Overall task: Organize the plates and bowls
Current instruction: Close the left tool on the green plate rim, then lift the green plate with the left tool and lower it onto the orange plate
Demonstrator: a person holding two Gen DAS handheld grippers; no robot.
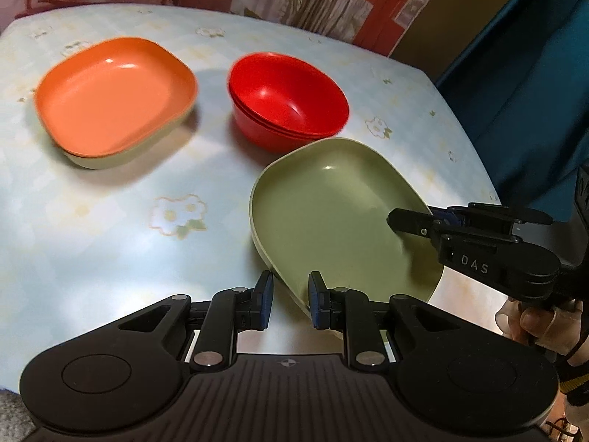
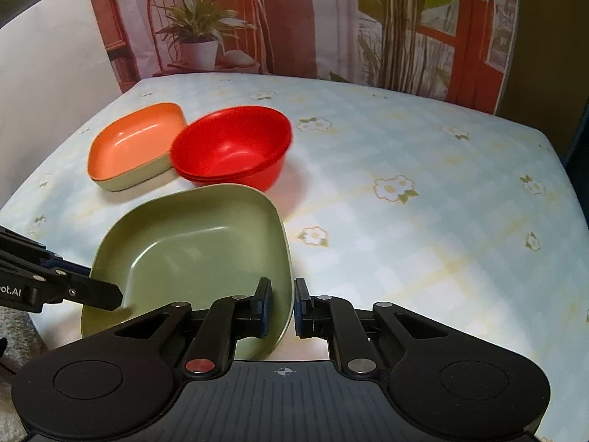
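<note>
A green square plate [image 1: 331,202] [image 2: 198,246] is held tilted above the near side of the table. My left gripper [image 1: 291,300] straddles its near rim, one finger on each side, with a gap between pads and rim. My right gripper [image 2: 282,305] straddles the plate's right rim closely; it also shows in the left wrist view [image 1: 412,221] with a finger inside the plate. An orange plate [image 1: 114,99] [image 2: 136,143] is stacked on a green one at the far left. A stack of red bowls [image 1: 287,99] [image 2: 232,147] stands beside it.
The table [image 1: 92,239] [image 2: 423,202] has a pale blue cloth with flower prints. A printed curtain [image 2: 331,18] hangs behind the far edge. A dark blue surface [image 1: 533,92] stands past the table's right edge.
</note>
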